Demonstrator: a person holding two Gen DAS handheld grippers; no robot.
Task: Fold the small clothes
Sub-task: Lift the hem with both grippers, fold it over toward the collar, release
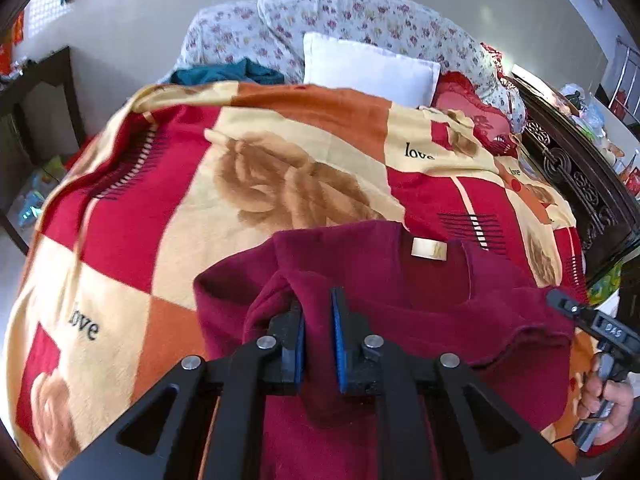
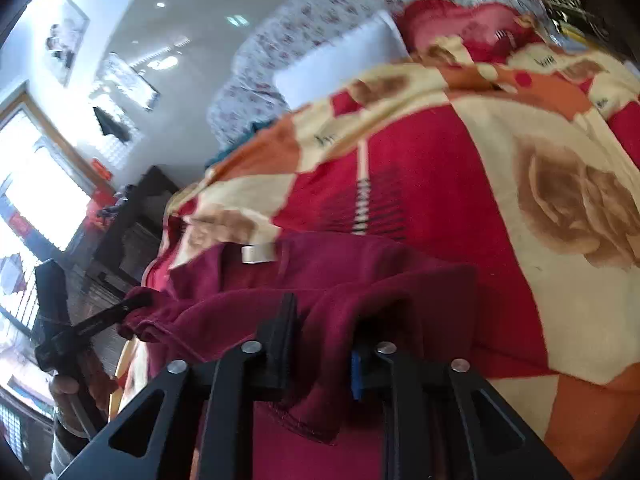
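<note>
The maroon garment (image 1: 400,320) hangs between both grippers above the patterned blanket (image 1: 200,200), its pale label (image 1: 429,249) facing up. The left gripper (image 1: 318,344) is clamped on a bunched fold of the fabric, which passes between its blue pads (image 1: 339,344). The right gripper (image 2: 320,360) likewise pinches a fold of the garment's opposite edge, cloth draping over its jaws. A white pillow (image 1: 368,68) lies beyond.
</note>
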